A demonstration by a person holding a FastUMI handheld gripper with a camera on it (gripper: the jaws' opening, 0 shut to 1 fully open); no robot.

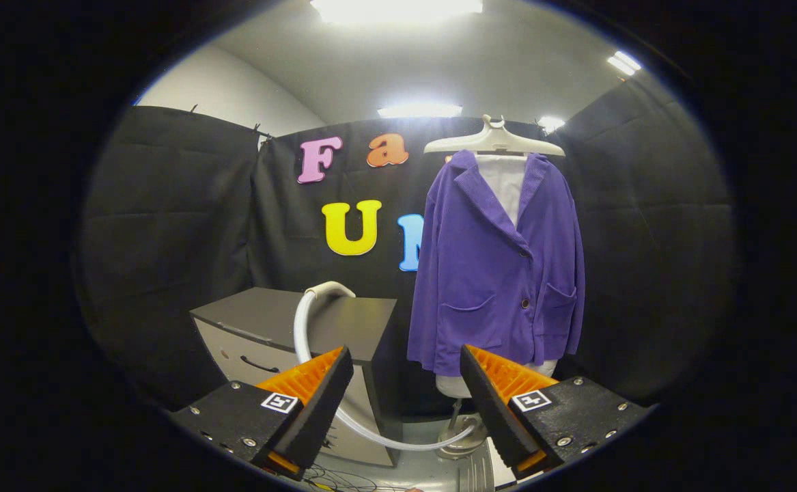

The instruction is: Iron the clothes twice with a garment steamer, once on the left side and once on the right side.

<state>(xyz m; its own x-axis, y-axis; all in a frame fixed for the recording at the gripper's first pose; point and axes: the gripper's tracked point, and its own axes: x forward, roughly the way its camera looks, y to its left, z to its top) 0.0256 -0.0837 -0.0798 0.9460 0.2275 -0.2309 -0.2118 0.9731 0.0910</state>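
Gripper view: gripper (406, 383) held level, spread wide and empty, facing the purple jacket (497, 266).

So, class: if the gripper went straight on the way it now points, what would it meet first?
The open gripper holds nothing. Straight ahead, the white hose curves low across its line; beyond hangs the purple jacket's lower left edge. Likely the hose first, though depth is unclear.

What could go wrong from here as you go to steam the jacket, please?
1. The open, empty gripper may snag the white hose looping off the cabinet just ahead of its fingers.
2. The jacket hangs loose on its stand, so pressing might swing or tip it.
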